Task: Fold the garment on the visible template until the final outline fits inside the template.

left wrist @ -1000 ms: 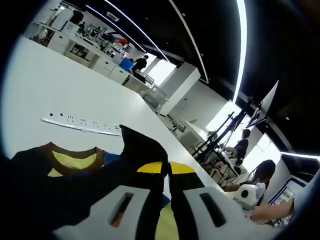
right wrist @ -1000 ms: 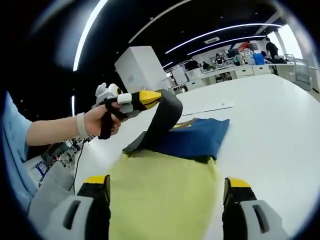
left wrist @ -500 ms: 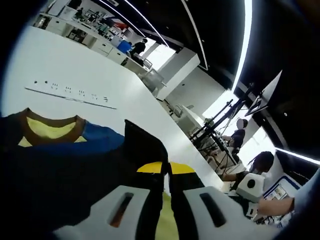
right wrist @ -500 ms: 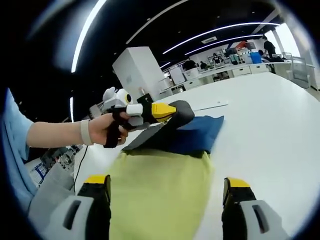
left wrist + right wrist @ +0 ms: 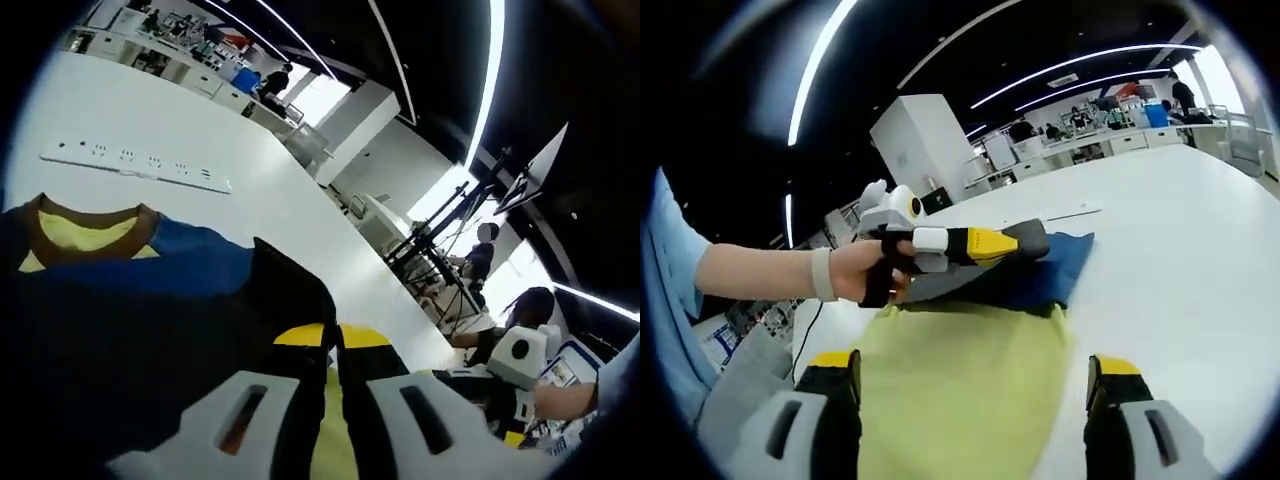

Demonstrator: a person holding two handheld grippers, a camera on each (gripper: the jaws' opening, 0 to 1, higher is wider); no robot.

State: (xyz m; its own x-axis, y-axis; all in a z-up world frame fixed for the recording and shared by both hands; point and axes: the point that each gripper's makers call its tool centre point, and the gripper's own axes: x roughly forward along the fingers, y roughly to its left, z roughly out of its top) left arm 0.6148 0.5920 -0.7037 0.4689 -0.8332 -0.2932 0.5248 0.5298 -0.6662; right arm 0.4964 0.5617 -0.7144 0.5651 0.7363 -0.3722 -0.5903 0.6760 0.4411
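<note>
- Garment: yellow-bodied cloth shirt (image 5: pixel 960 390) with navy-blue sleeve and brown collar, lying on the flat white table (image 5: pixel 1180 270); body at 12 o'clock from the right gripper's jaws, blue part beyond it.
- Left gripper (image 5: pixel 333 340): yellow-tipped jaws closed on a dark fold of the shirt; in the right gripper view it lies nearly level at 11 o'clock, over the blue sleeve.
- Right gripper (image 5: pixel 970 375): jaws wide apart, nothing held, straddling the yellow body.
- Key relation: the held fold's long axis runs across the shirt; the left gripper is judged nearer the next fold.
- Template: cannot tell.
</note>
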